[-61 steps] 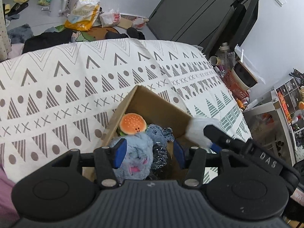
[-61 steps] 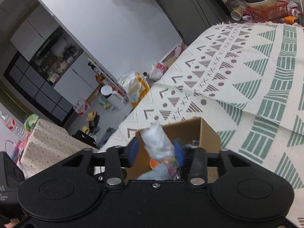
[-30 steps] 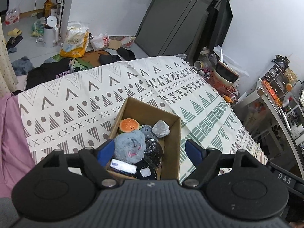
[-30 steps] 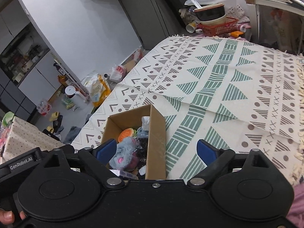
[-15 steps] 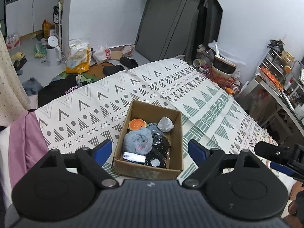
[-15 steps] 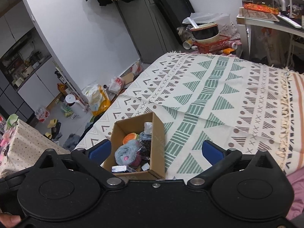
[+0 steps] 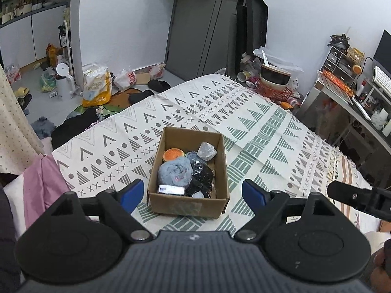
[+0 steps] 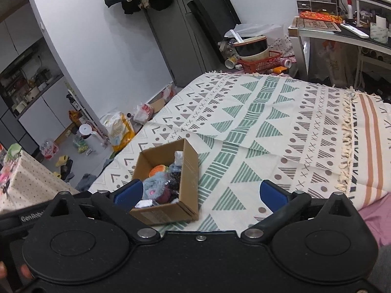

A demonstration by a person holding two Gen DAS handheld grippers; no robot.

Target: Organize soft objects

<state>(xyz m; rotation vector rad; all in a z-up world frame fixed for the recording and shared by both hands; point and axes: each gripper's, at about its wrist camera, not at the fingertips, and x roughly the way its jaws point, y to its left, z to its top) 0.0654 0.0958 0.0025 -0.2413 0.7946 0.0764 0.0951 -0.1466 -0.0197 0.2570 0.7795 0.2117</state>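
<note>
Toys: burger plush [image 7: 173, 154], blue fluff [image 7: 174, 174], grey lump [image 7: 206, 151], dark items, perhaps bagged, inside box [image 7: 188, 206]
Box: on bed's patterned blanket [image 7: 256, 122]
Left tongs [image 7: 193, 193]: spread, empty
Right tongs [image 8: 200, 193]: spread, empty

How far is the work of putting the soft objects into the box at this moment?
Done: the cardboard box holds the burger toy, blue fluffy toy, a grey-white lump and dark items. In hand: nothing; left gripper and right gripper are both open and empty. Left: no loose soft object shows on the patterned blanket.
</note>
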